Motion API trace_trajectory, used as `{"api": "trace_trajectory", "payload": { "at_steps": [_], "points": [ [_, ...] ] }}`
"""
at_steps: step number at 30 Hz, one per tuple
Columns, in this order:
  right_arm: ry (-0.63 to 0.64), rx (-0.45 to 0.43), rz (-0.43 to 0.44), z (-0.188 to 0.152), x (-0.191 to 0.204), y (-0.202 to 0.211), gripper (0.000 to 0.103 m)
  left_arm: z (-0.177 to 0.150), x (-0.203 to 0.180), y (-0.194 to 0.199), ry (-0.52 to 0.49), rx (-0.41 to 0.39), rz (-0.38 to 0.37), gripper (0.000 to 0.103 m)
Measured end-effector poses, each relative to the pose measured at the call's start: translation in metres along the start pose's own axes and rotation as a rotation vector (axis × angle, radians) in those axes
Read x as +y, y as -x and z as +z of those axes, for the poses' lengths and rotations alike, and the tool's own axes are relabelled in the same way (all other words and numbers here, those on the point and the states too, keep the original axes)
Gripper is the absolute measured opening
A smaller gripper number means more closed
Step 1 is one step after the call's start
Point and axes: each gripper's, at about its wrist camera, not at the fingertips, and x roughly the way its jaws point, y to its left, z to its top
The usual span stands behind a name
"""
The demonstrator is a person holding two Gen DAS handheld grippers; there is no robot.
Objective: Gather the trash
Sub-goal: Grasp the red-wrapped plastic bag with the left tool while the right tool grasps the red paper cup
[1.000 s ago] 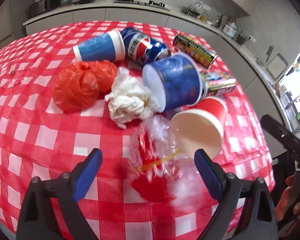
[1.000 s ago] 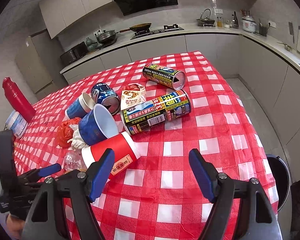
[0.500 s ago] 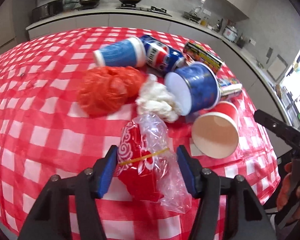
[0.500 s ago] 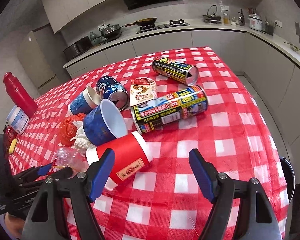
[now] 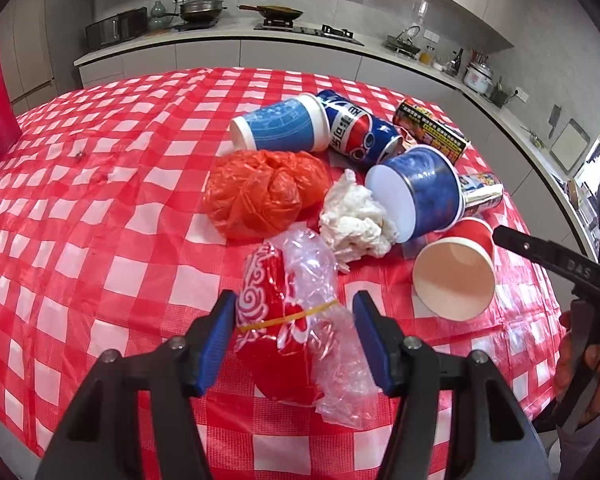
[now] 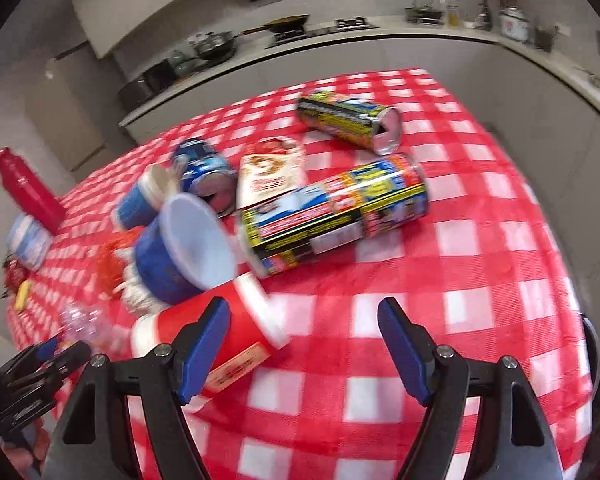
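My left gripper [image 5: 294,328] is shut on a crumpled red-and-clear plastic wrapper [image 5: 296,324] with a yellow rubber band, holding it just above the table. Beyond it lie an orange plastic bag [image 5: 260,192], a white tissue wad [image 5: 354,220], two blue cups [image 5: 280,128] [image 5: 416,192], a Pepsi can [image 5: 360,132] and a red paper cup [image 5: 456,268]. My right gripper [image 6: 304,340] is open and empty; its left finger is over the red paper cup [image 6: 228,344]. Two printed cans [image 6: 336,212] [image 6: 348,120] and a snack packet [image 6: 270,172] lie ahead of it.
The table has a red-and-white checked cloth [image 5: 100,240]. A red bottle [image 6: 28,188] and a white tub [image 6: 28,240] stand at the far left. A dark bin [image 6: 592,352] shows beside the table's right edge. Kitchen counters run behind.
My left gripper closed on the plastic wrapper and lifted it slightly. My right gripper moved forward and down toward the red paper cup, still open.
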Motion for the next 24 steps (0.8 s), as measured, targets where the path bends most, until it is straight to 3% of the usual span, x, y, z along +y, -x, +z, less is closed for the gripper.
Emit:
{"api": "trace_trajectory", "payload": {
  "at_steps": [4, 8, 15, 24],
  "points": [
    [0.047, 0.021, 0.100, -0.013, 0.015, 0.007, 0.078, 0.001, -0.001, 0.001, -0.007, -0.004, 0.004, 0.061],
    [0.091, 0.045, 0.118, -0.025, 0.029, 0.008, 0.078, 0.001, 0.003, 0.002, 0.001, -0.006, 0.007, 0.061],
    [-0.172, 0.095, 0.181, -0.021, 0.012, 0.002, 0.078, 0.000, 0.009, 0.008, 0.006, -0.021, 0.003, 0.061],
    [-0.232, 0.119, 0.127, -0.016, 0.033, -0.012, 0.082, 0.008, 0.017, 0.006, -0.022, -0.028, -0.040, 0.061]
  ]
}}
